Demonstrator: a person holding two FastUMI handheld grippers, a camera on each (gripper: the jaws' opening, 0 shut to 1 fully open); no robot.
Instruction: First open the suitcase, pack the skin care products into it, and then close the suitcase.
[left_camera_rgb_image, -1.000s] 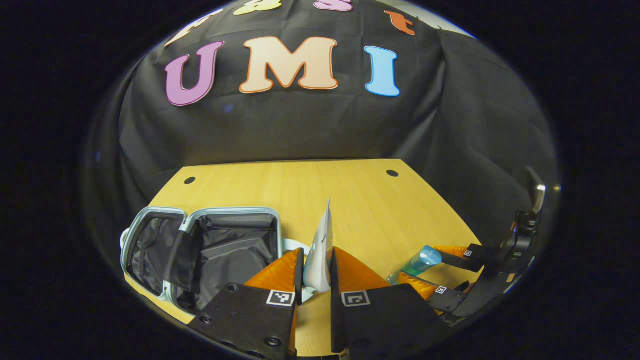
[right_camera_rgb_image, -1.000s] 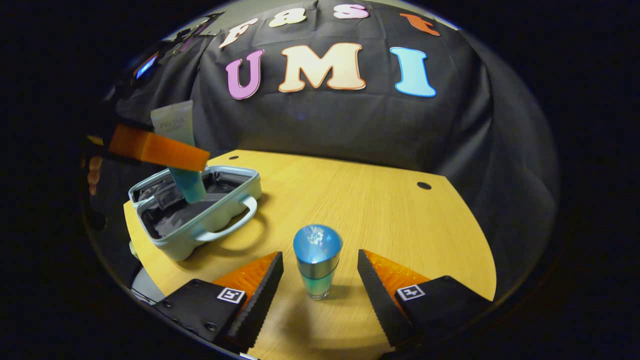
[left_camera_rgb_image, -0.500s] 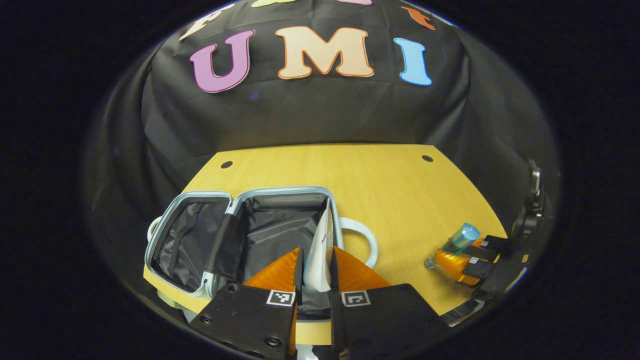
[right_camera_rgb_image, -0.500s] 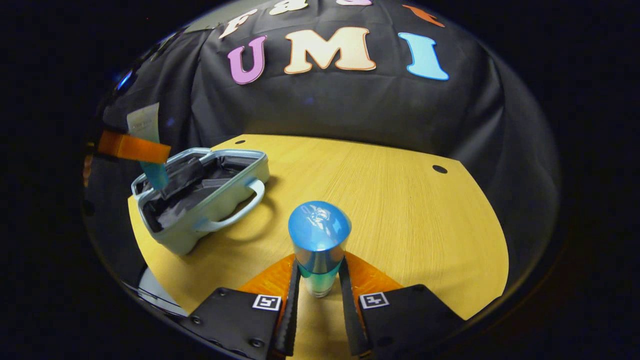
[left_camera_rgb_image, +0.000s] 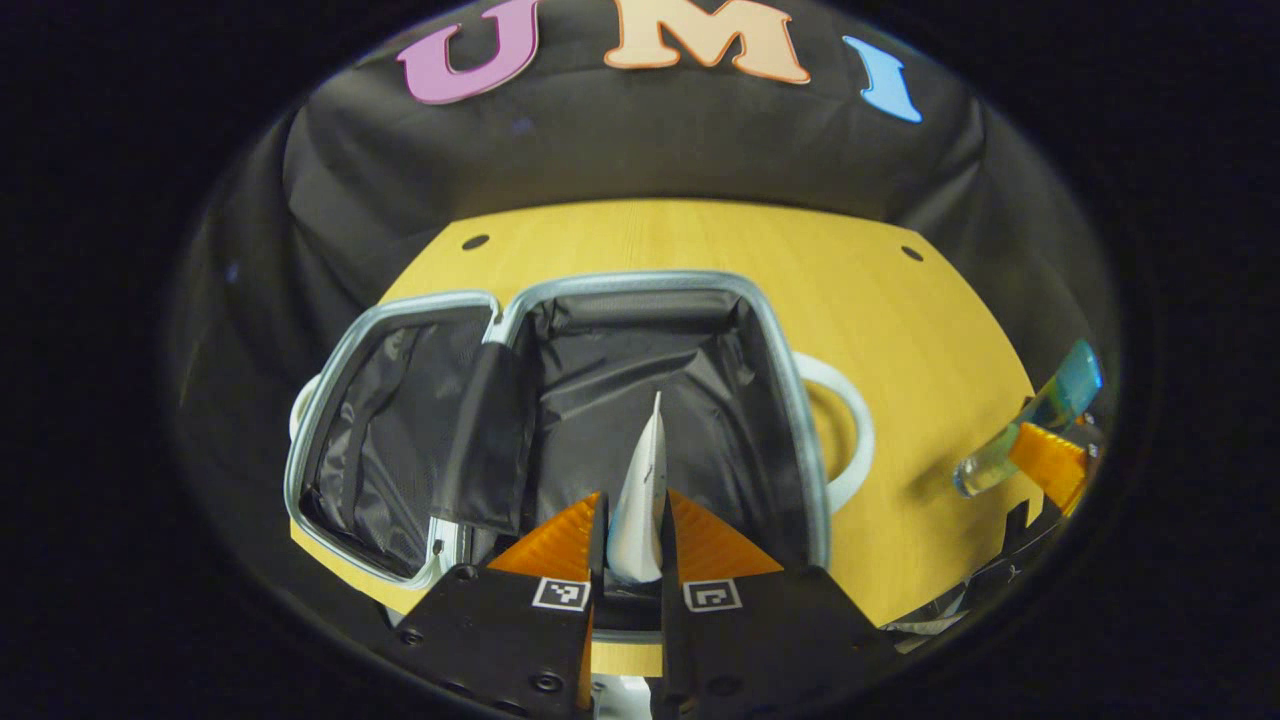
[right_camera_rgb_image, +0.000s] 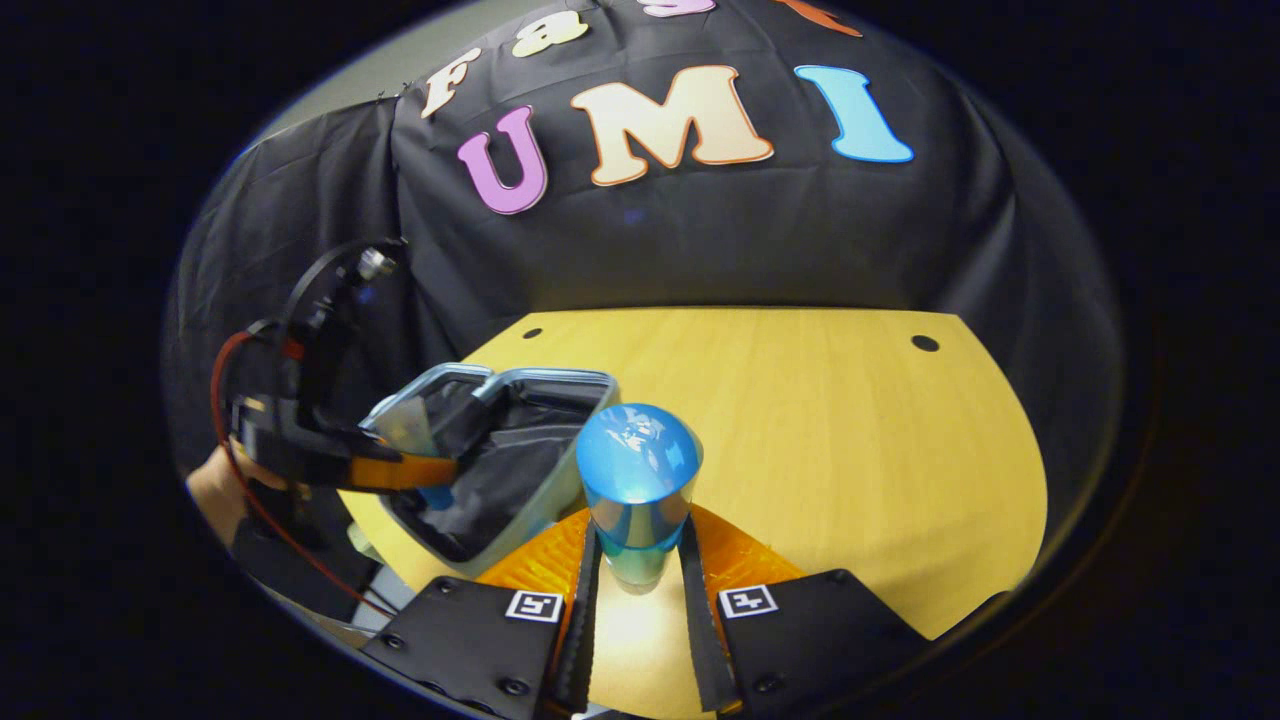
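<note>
The suitcase (left_camera_rgb_image: 560, 400) lies open on the tabletop (left_camera_rgb_image: 900, 330), both dark-lined halves facing up, and over the last second it has swelled in the left gripper view from a shape off to one side to a well lying straight under the left gripper (left_camera_rgb_image: 630, 540), whose jaws are pinched on the flat end of a pale tube (left_camera_rgb_image: 645, 490). That puts the tube above the larger right-hand compartment, so the first product looks ready to be let go. In the same second the right gripper (right_camera_rgb_image: 635, 570) went from open jaws on either side of the blue-capped bottle (right_camera_rgb_image: 637, 480) to jaws closed on its body, and the bottle now appears carried toward the case, so a second product is on its way while the lid still waits to be shut. The right gripper view gives a side look that the left gripper view lacks: the tube hangs with its lower end down inside the case, and a hand (right_camera_rgb_image: 215, 490) grips the left tool. The left gripper view alone shows the tube edge-on and the handle (left_camera_rgb_image: 845, 430) beside the case.
</note>
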